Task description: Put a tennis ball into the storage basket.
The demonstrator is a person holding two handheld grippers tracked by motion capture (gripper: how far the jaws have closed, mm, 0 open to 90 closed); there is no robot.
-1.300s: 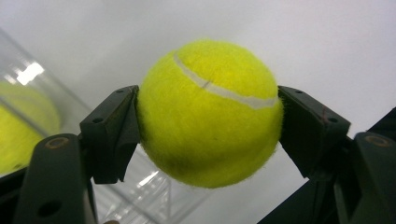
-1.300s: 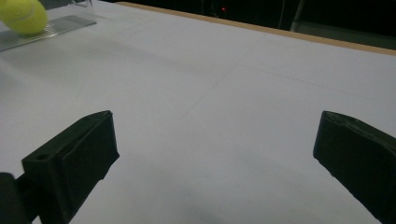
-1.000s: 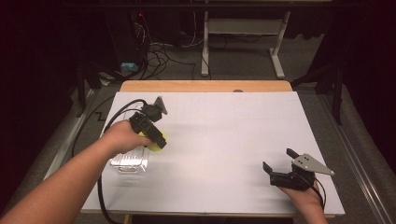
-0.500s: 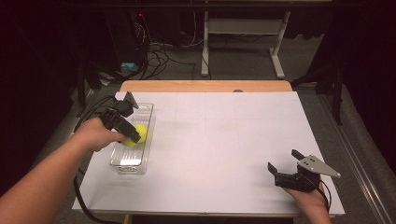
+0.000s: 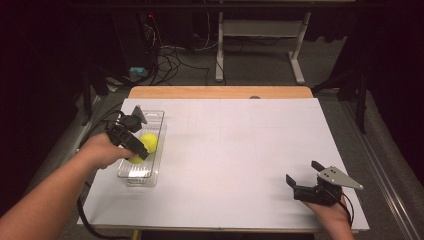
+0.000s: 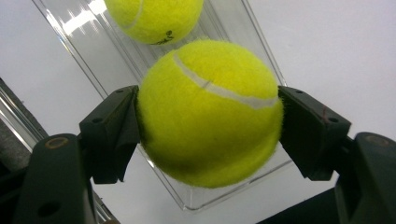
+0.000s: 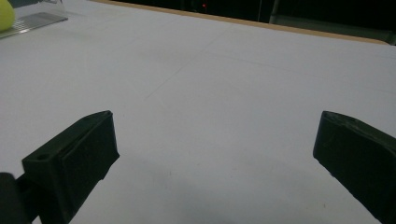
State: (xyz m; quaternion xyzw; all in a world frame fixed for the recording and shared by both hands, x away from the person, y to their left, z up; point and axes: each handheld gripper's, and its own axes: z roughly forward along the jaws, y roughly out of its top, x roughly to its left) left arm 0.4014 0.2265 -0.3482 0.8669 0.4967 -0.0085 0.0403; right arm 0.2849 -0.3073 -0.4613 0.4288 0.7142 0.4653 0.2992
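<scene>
One white table (image 5: pixel 230 150) across the middle of the high view, with a strip of bare wood along its far edge. One clear plastic tray (image 5: pixel 156 120), long and narrow, at the left of that view, lying flat on the white surface near the table's left edge; seen again in the left gripper view (image 6: pixel 84 42) as a see-through trough running from upper left to lower middle. Two grippers: left gripper (image 5: pixel 141 154) at the left of the high view, over the tray, held in a hand (image 5: pixel 102 150) coming in from the lower left; right gripper (image 5: pixel 303 176) at the lower right, well apart from the tray, low over bare table. Two tennis balls, both bright yellow and fuzzy with a white curved seam. Held ball (image 6: pixel 210 112) at the centre of the left gripper view, clamped on both sides between the black pads, above the tray's near end; in the high view (image 5: pixel 135 159) mostly hidden by the gripper. Second ball (image 5: pixel 149 141) inside the tray, just beyond the held one, at the top of the left gripper view (image 6: pixel 154 18) with dark print near its lower edge. Right gripper (image 7: pixel 215 154) with jaws spread wide, nothing between them but white tabletop.
</scene>
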